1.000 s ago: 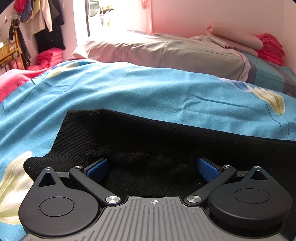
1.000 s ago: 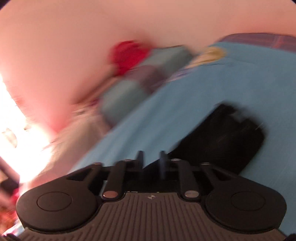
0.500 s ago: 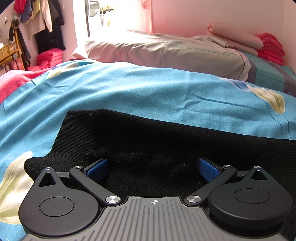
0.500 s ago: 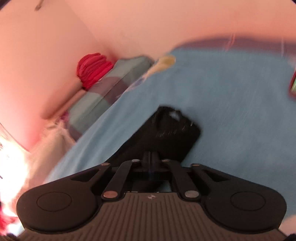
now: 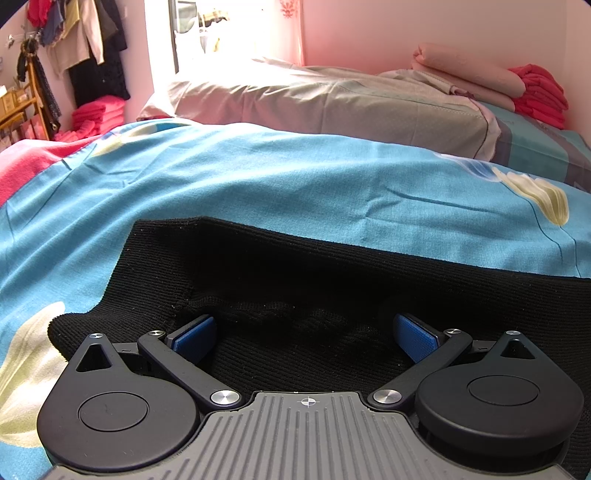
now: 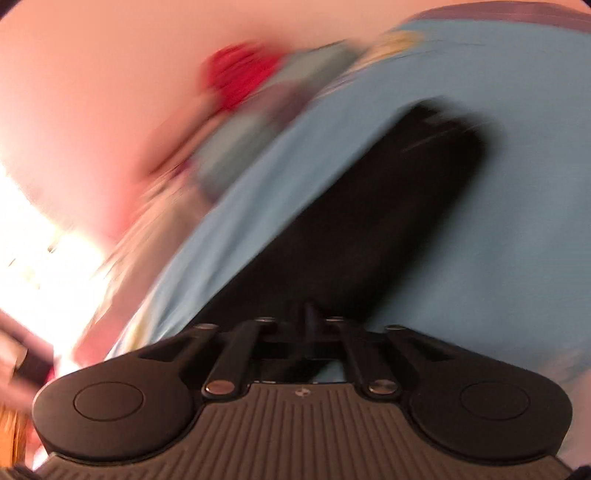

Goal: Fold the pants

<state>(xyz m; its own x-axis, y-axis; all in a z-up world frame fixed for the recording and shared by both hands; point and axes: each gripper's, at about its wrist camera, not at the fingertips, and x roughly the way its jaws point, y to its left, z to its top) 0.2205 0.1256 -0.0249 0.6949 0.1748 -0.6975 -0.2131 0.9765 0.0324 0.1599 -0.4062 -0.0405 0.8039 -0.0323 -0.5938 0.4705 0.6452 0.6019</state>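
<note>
Black knit pants (image 5: 295, 280) lie flat on the blue bedsheet (image 5: 258, 177). My left gripper (image 5: 304, 332) hovers low over their near part, open, its blue pads (image 5: 195, 332) wide apart with bunched cloth lying between them, untouched. In the blurred right wrist view the pants (image 6: 369, 229) run as a long dark strip from the far end straight to my right gripper (image 6: 308, 314). Its jaws are pressed together at the strip's near end, with the cloth's edge apparently pinched in them.
A grey pillow (image 5: 332, 99) and folded pink and red blankets (image 5: 539, 92) lie along the far side of the bed by the pink wall. Clothes hang at the far left (image 5: 85, 40) above a pink pile (image 5: 96, 114). A bright window (image 5: 221, 33) is behind.
My right gripper's jaws closed from a small gap to fully together at the pants' near end, and its view swung and rolled. The left gripper and the cloth before it stayed put.
</note>
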